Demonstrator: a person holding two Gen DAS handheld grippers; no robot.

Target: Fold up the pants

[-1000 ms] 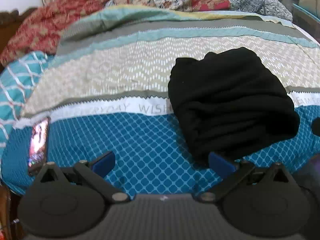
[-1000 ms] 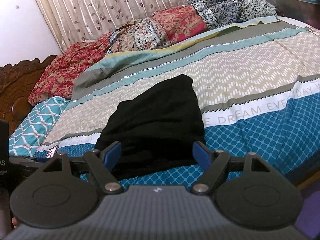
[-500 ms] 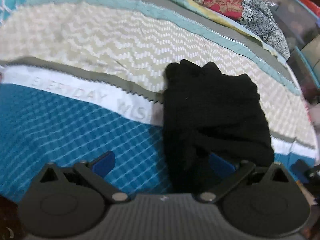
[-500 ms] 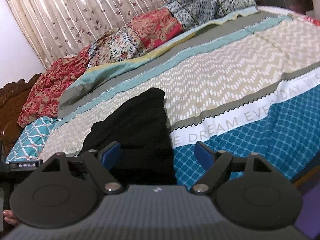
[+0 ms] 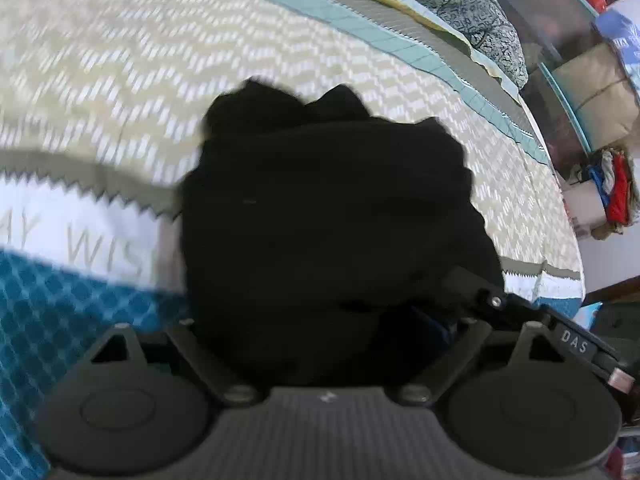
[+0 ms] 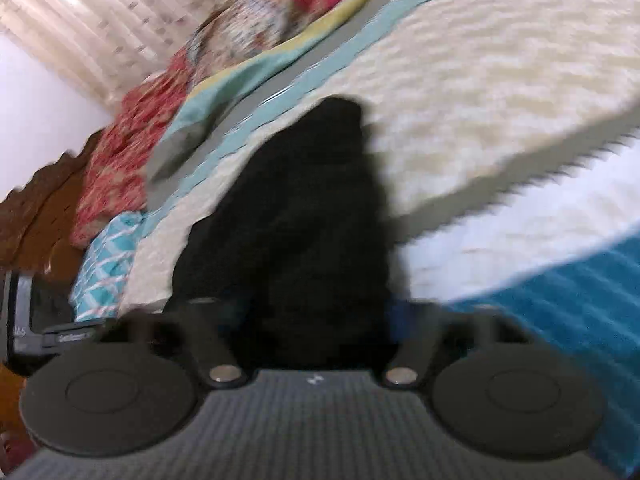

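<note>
Patterned bedspread (image 5: 120,80) under folded black pants (image 5: 328,216), mid-bed. My left claw (image 5: 320,332) has just been closing, cloth between its fingers; grip unclear. My right claw (image 6: 316,320) likewise, blurred. Pillows (image 6: 132,152) far left, shelf clutter (image 5: 592,92) right.

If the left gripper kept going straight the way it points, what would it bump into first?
The black pants. The left gripper points down at the pile, whose near edge already sits between its closing jaws. The bed cover lies underneath. Depth is hard to judge.
</note>
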